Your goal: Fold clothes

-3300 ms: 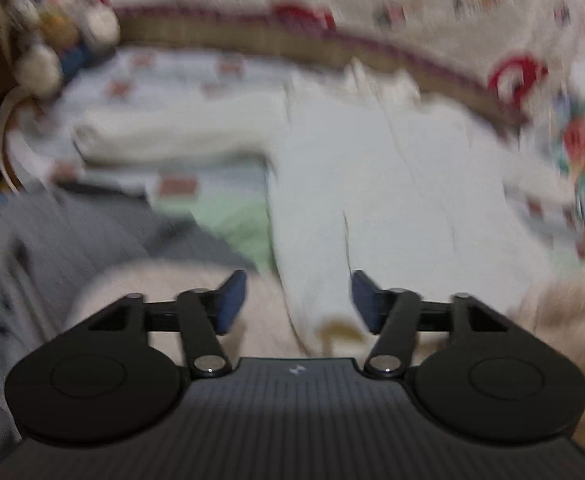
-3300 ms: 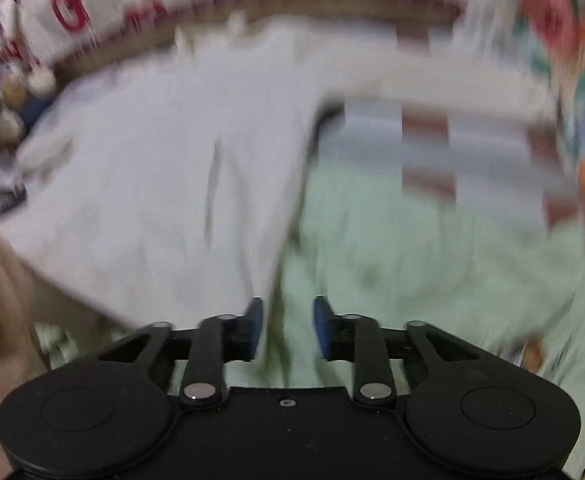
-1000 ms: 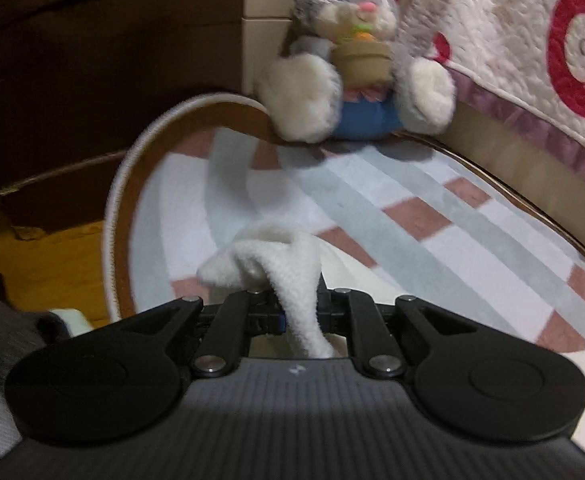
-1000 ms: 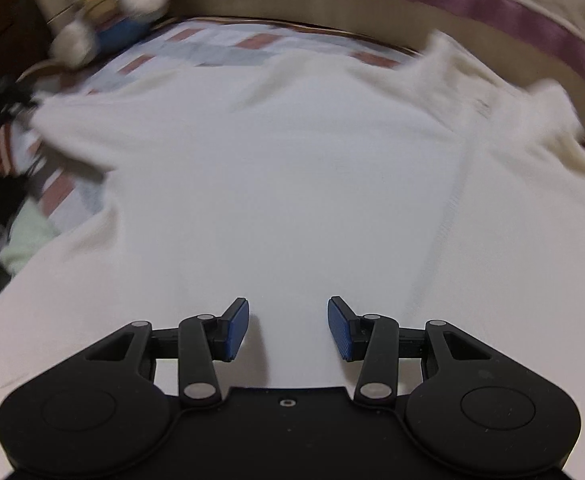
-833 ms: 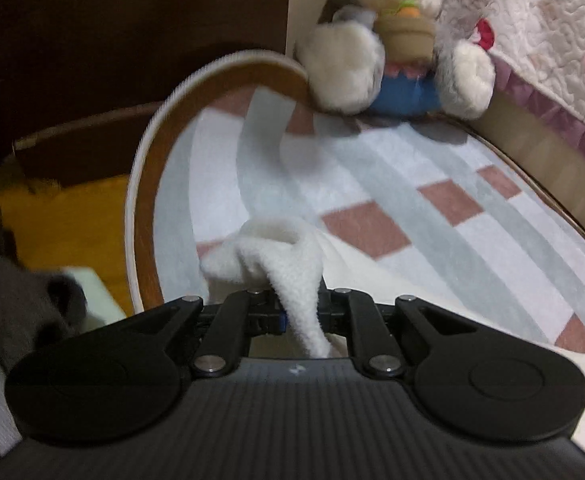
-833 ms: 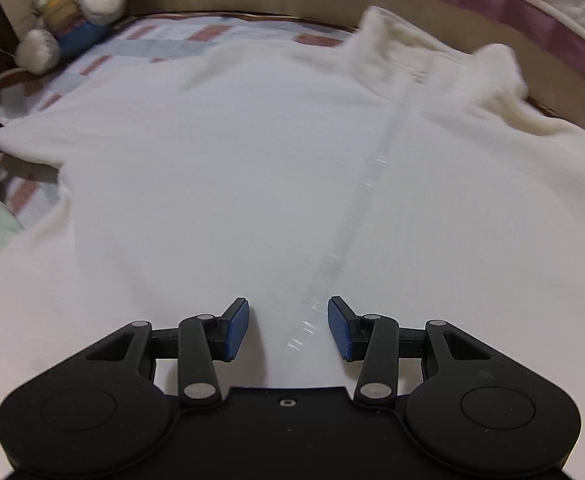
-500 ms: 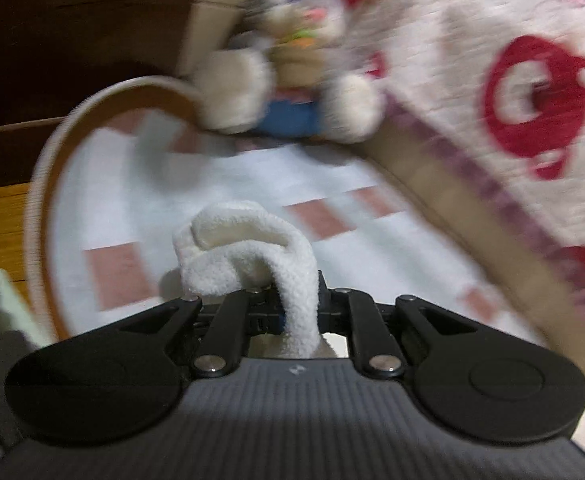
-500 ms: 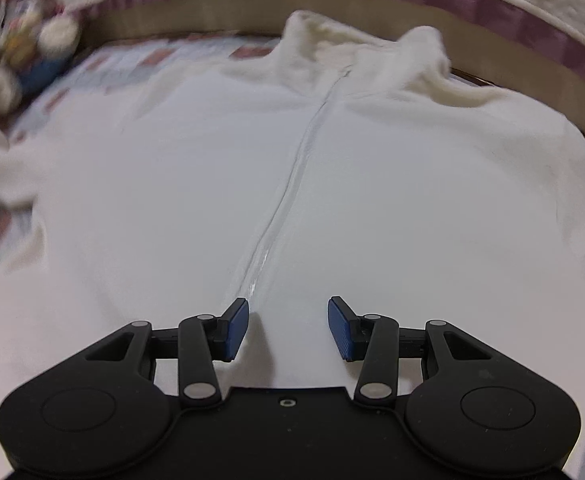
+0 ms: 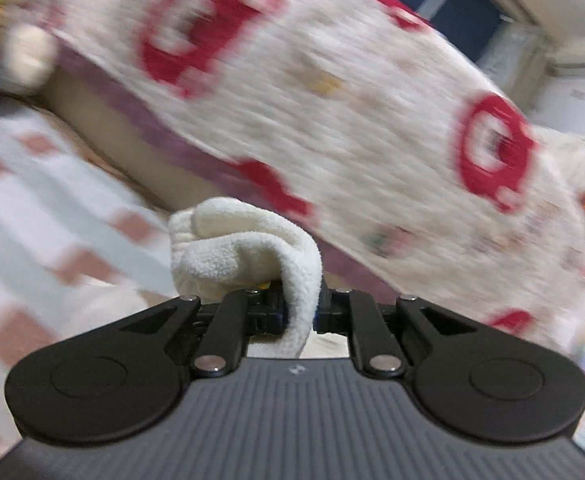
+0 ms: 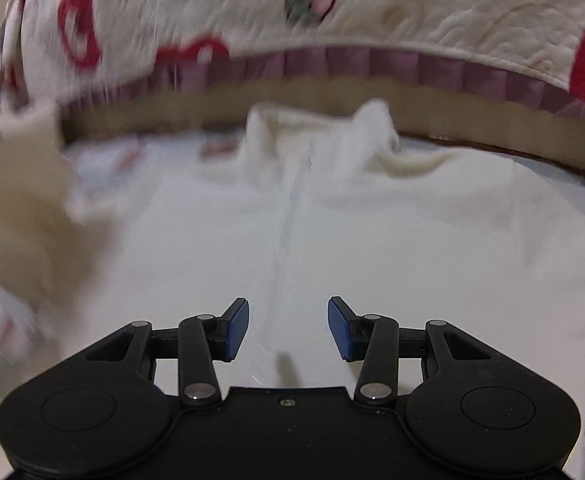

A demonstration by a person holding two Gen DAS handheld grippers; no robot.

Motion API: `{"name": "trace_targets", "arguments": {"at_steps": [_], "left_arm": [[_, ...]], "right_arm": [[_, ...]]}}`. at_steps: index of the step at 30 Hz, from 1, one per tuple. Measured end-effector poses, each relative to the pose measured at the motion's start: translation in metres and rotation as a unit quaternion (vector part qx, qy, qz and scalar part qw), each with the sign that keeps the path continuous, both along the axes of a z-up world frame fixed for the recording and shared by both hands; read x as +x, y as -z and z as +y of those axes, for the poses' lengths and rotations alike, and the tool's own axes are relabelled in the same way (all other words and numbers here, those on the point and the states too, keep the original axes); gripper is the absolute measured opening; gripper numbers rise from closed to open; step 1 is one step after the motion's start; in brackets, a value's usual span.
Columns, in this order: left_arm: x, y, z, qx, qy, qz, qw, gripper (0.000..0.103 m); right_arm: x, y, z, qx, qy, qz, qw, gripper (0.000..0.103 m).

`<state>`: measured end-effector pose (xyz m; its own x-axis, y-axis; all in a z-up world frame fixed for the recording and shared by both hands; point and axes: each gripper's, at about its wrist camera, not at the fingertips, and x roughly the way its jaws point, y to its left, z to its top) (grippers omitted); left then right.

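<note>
Left gripper (image 9: 298, 312) fingers pinch cream fleece jacket's (image 10: 332, 232) cuff (image 9: 244, 248); right gripper (image 10: 288, 328) spread, hovering. Thin bite: a tug could slip it free.

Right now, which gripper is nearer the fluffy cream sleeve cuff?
Left. The left gripper is shut on the fluffy cream sleeve cuff, pinching it between its fingers. The right gripper is open, over the white fleece jacket's body near the zipper.
</note>
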<state>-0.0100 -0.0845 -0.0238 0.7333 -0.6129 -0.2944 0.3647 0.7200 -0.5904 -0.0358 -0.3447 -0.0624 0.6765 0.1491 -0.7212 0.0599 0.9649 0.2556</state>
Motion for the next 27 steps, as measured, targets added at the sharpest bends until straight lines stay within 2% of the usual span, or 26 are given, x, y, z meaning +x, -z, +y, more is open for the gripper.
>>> {"name": "trace_targets", "arguments": {"at_steps": [2, 3, 4, 6, 8, 9, 13, 16, 18, 21, 25, 27], "left_arm": [[-0.006, 0.01, -0.048, 0.048, 0.061, 0.024, 0.9967, 0.028], [-0.009, 0.016, -0.073, 0.074, 0.091, 0.037, 0.9925, 0.043], [-0.011, 0.025, -0.093, 0.11, 0.112, 0.057, 0.9859, 0.05], [-0.015, 0.045, -0.131, 0.186, 0.151, 0.101, 0.9656, 0.05], [-0.02, 0.059, -0.149, 0.236, 0.164, 0.126, 0.9495, 0.05], [-0.023, 0.06, -0.15, 0.247, 0.163, 0.124, 0.9471, 0.05], [-0.027, 0.055, -0.14, 0.274, 0.152, 0.099, 0.9444, 0.05], [-0.009, 0.05, -0.124, 0.308, 0.126, 0.077, 0.9398, 0.051], [-0.001, 0.056, -0.103, 0.305, 0.102, 0.089, 0.9426, 0.051], [0.012, 0.066, -0.07, 0.297, 0.066, 0.109, 0.9462, 0.051], [0.028, 0.08, -0.026, 0.286, 0.017, 0.136, 0.9484, 0.051], [0.033, 0.082, -0.01, 0.288, 0.0, 0.149, 0.946, 0.051]], "right_arm": [[0.002, -0.004, 0.0, 0.002, -0.004, 0.004, 1.0, 0.049], [0.003, -0.003, 0.0, -0.005, -0.008, 0.01, 1.0, 0.049], [0.003, -0.001, 0.001, -0.012, -0.012, 0.017, 1.0, 0.049], [0.005, 0.007, -0.001, -0.019, -0.01, 0.037, 0.999, 0.049], [0.006, 0.016, -0.006, -0.005, 0.0, 0.054, 0.999, 0.049], [0.007, 0.019, -0.009, 0.005, 0.003, 0.059, 0.998, 0.049], [0.012, 0.023, -0.006, 0.01, -0.012, 0.068, 0.998, 0.049], [0.017, 0.018, -0.002, 0.006, -0.03, 0.063, 0.998, 0.05], [0.021, 0.014, 0.0, 0.015, -0.046, 0.06, 0.997, 0.053], [0.03, 0.013, 0.004, 0.03, -0.065, 0.061, 0.996, 0.062], [0.045, 0.025, 0.011, 0.044, -0.065, 0.074, 0.994, 0.063], [0.055, 0.034, 0.014, 0.054, -0.055, 0.079, 0.994, 0.063]]}}
